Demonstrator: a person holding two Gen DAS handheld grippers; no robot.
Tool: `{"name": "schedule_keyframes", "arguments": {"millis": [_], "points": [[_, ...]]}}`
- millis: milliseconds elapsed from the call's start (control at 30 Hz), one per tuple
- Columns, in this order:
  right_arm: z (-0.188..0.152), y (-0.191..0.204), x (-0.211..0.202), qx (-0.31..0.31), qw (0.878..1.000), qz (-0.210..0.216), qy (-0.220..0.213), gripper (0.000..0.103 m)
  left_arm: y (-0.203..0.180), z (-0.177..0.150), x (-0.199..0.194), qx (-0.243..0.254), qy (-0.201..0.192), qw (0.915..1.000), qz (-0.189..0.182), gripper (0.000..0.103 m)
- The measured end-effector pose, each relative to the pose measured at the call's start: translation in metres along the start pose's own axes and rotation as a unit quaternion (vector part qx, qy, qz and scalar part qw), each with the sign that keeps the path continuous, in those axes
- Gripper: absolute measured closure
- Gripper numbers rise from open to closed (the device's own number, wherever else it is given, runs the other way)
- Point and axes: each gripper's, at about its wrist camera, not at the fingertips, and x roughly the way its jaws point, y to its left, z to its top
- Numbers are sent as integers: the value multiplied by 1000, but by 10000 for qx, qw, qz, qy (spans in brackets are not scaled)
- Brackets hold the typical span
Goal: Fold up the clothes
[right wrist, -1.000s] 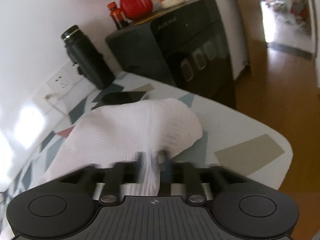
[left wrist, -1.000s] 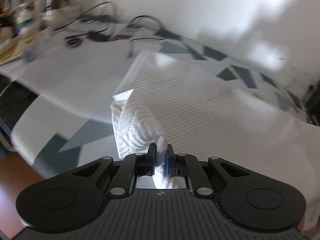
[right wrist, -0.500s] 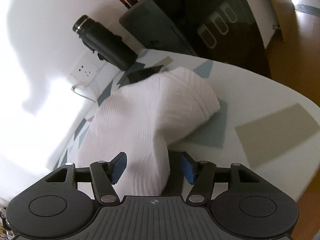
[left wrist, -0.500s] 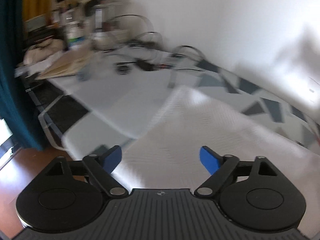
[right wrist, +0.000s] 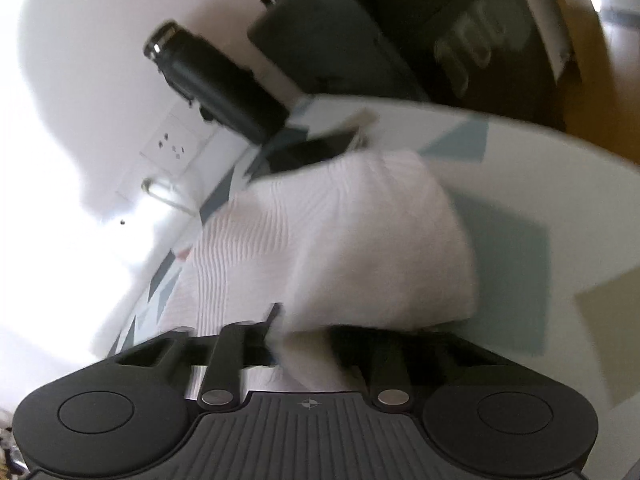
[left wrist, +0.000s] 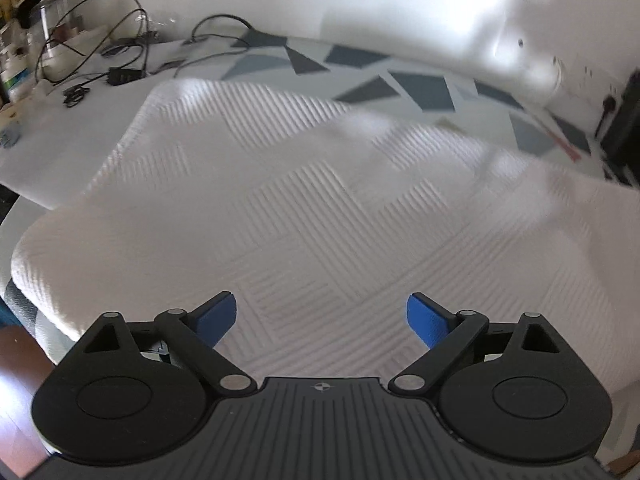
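- One white cloth (left wrist: 320,208) is all I count to fold; it lies spread on the table (left wrist: 420,88), its ribbed weave filling most of my left view.
- Left gripper (left wrist: 320,316) hangs over the cloth's near part with its jaws spread wide and nothing between them; the two blue pads (left wrist: 426,320) stand well apart, cloth showing below the gap.
- Whether those pads touch the fabric I cannot tell.
- In my right view the same cloth (right wrist: 360,240) bunches into a rounded hump just ahead of the right gripper (right wrist: 308,332), and a fold of it runs down into the space between the fingers.
- That view is smeared by motion and the fingertips are dark blurs, so I cannot tell how far the right jaws stand apart, or whether they grip the fold.
- Beyond the hump I count one black flask (right wrist: 216,80) standing by the wall, one wall socket (right wrist: 172,144) beside it, and one flat dark slab (right wrist: 312,152) on the table touching the cloth's far edge.
- One dark cabinet (right wrist: 360,40) stands past the table end.
- Several black cables (left wrist: 100,40) tangle at the far left of the table, well apart from the cloth.
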Motion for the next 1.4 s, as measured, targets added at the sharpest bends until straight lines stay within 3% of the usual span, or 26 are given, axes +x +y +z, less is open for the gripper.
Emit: {"name": "schedule_keyframes", "arguments": {"millis": [100,233,367,433,600,767,833,1133,1400], "points": [[-1,3,0,-171,9998,8,31,85,-4,-2,8,74,73,9999,137,9],[3,-1,3,-162,9995,225,117,73,-6,-2,15,48,86,9997,212,5],[2,5,8,-481,9983,318,117,71,-6,-1,20,44,48,9997,253,1],[2,4,11,-466,9983,332,133,81,-7,-1,22,48,20,9996,261,0],[11,11,13,-436,9983,321,235,88,-9,1,24,67,48,9996,281,0],[28,23,-12,-494,9963,688,-146,90,-14,9,28,135,149,9995,237,0],[38,25,-23,-491,9955,713,-375,97,-17,10,30,239,170,9995,155,0],[67,-6,-59,-138,9941,196,-1061,98,-75,20,43,1077,103,9928,-520,0],[47,-15,-70,-130,9934,-316,-1092,98,-92,29,51,1325,-68,9876,-834,0]]}}
